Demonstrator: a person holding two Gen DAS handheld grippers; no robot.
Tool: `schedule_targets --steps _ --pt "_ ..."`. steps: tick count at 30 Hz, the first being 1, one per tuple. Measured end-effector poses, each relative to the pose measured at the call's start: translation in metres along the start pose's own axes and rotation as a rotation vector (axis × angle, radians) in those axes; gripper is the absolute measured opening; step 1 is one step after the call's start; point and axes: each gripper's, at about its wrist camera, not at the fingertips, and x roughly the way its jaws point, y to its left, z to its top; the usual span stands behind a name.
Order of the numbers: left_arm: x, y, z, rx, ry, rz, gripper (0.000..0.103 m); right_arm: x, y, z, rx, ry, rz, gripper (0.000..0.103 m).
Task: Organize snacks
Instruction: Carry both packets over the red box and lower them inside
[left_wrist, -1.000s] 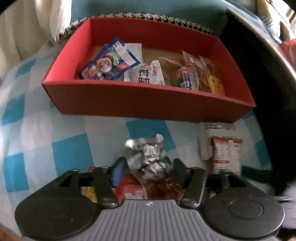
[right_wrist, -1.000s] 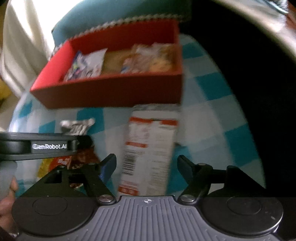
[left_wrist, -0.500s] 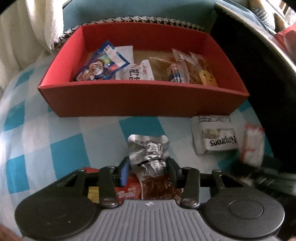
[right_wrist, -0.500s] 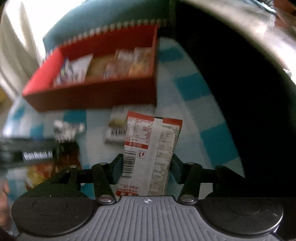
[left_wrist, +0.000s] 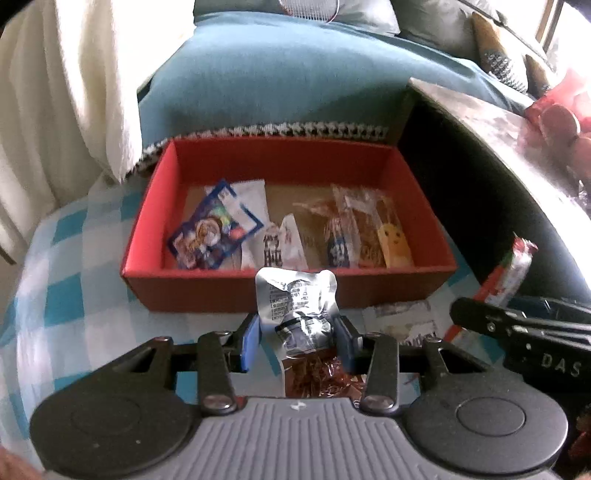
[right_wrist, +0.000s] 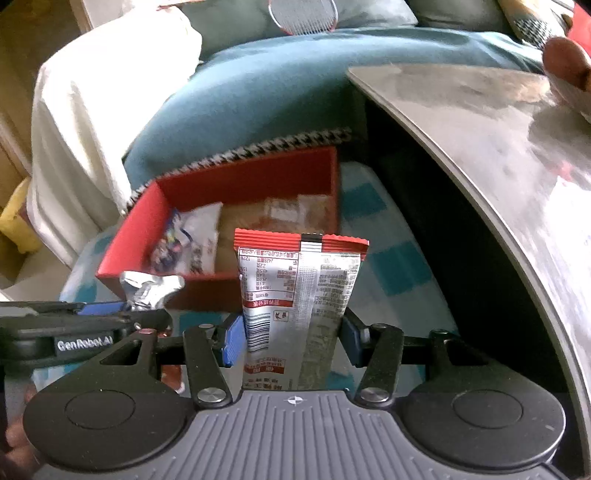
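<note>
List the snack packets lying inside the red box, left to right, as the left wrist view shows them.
Blue cartoon packet → white packet with black characters → clear packet with a blue label → yellow packet, all in the red box.

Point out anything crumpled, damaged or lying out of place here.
The silver packet in the left gripper is crumpled and creased at its top. One white packet lies on the checkered cloth outside the red box. Nothing looks spilled or torn.
</note>
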Motion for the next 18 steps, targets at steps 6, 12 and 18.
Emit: schedule_targets --steps 6,12,18 --pt "0.000 0.013 0.015 -0.003 -0.028 -0.003 0.037 0.009 0.018 0.020 -0.033 -0.024 0.008 0.060" --pt "0.006 0.027 0.039 -0.001 -0.071 0.032 0.037 0.023 0.026 0.041 -0.045 -0.037 -0.001 0.060" --pt "0.009 0.033 0.061 0.009 -0.115 0.064 0.037 0.038 0.033 0.066 -0.053 -0.057 0.001 0.060"
